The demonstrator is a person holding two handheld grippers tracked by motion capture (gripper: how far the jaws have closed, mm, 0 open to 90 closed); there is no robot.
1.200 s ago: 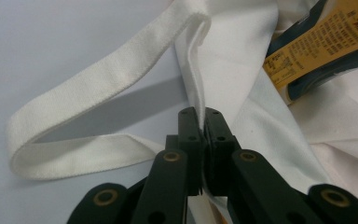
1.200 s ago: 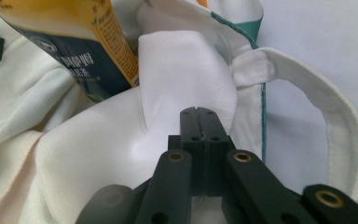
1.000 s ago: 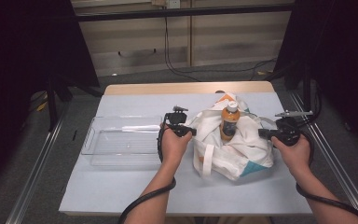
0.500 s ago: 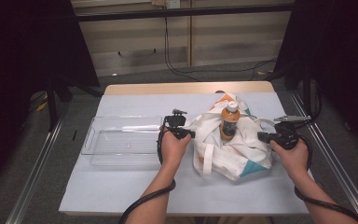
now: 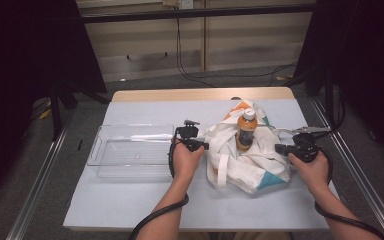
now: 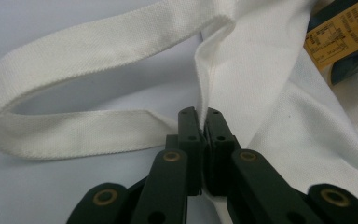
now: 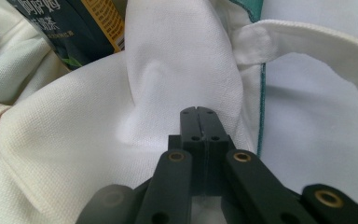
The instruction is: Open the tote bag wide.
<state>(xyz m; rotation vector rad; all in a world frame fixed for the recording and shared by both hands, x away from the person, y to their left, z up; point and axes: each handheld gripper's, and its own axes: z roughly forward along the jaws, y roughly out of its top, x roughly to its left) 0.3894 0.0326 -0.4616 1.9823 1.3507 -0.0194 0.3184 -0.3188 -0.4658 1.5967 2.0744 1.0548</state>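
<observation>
a soft white cloth tote bag with teal corner patches (image 5: pixel 245 162) is seen lying crumpled on the right half of the pale blue counter (image 5: pixel 130 200), with an orange-brown drink bottle with a white cap (image 5: pixel 245 131) standing upright in its open mouth. the left gripper (image 5: pixel 205 146) is clenched on the bag's left rim; in the left gripper view a fold of the white fabric (image 6: pixel 223 88) is pinched between its closed jaws, just beside the point where a flat woven handle strap (image 6: pixel 74 60) loops away. the right gripper (image 5: pixel 278 148) is clamped on the bag's right side; in the right gripper view its jaws are shut on a raised ridge of the cloth (image 7: pixel 177 79), near the teal-edged seam (image 7: pixel 262 107). a clear rectangular plastic tray (image 5: pixel 96 150) is set to the left of the bag, apart from it.

the bag is judged to be light, limp and unable to keep its shape, so the rim is likely to sag wherever it is not held. hold is best taken at the stitched rim or at the strap roots, where the cloth is doubled and less likely to slip. the bottle is judged to be heavier and smooth, and could topple if the fabric around it is pulled unevenly.
</observation>
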